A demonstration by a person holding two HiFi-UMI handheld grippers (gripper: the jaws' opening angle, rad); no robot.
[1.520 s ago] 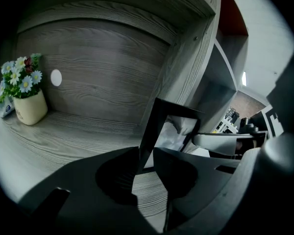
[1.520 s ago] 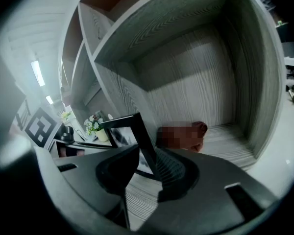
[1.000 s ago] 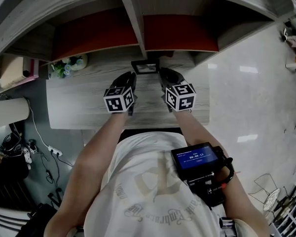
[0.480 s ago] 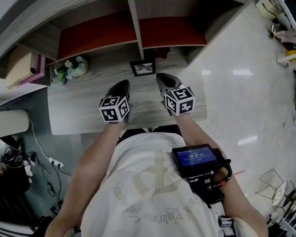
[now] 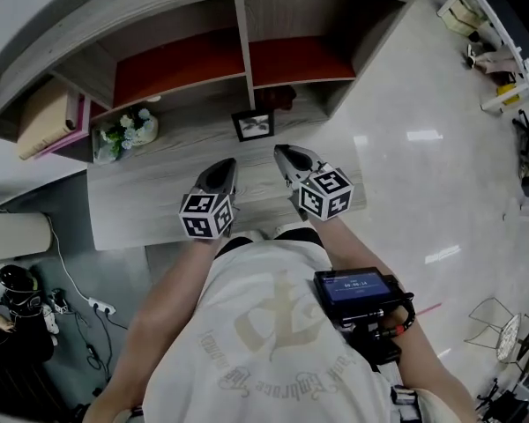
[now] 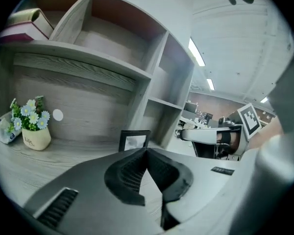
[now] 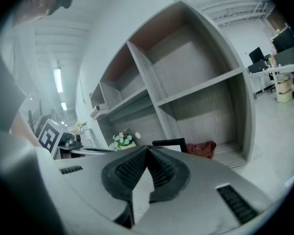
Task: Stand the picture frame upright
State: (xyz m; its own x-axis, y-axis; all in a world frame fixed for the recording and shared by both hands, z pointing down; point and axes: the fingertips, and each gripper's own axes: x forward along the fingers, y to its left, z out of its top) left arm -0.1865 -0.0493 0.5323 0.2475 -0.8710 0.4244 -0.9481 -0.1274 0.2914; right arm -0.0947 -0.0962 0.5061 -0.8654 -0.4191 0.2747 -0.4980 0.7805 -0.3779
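Now the picture frame (image 5: pixel 253 124) stands upright — left gripper (image 5: pixel 223 166), right gripper (image 5: pixel 286 152) (empty) pressed together.

- The picture frame (image 5: pixel 253 124) is standing upright on the pale wood-grain counter (image 5: pixel 141 192), its face turning toward the person.
- It is showing a thin dark, near-black border around a light mat and a pale picture too small to make out.
- In the head view it is sitting at the back of the counter, just in front of the shelf unit's (image 5: pixel 243 38) vertical divider.
- In the left gripper view the picture frame (image 6: pixel 134 140) is rising straight, its top edge level.
- In the right gripper view the picture frame (image 7: pixel 170 144) is standing just beside a crumpled red cloth (image 7: pixel 202 149), with nothing gripping it.
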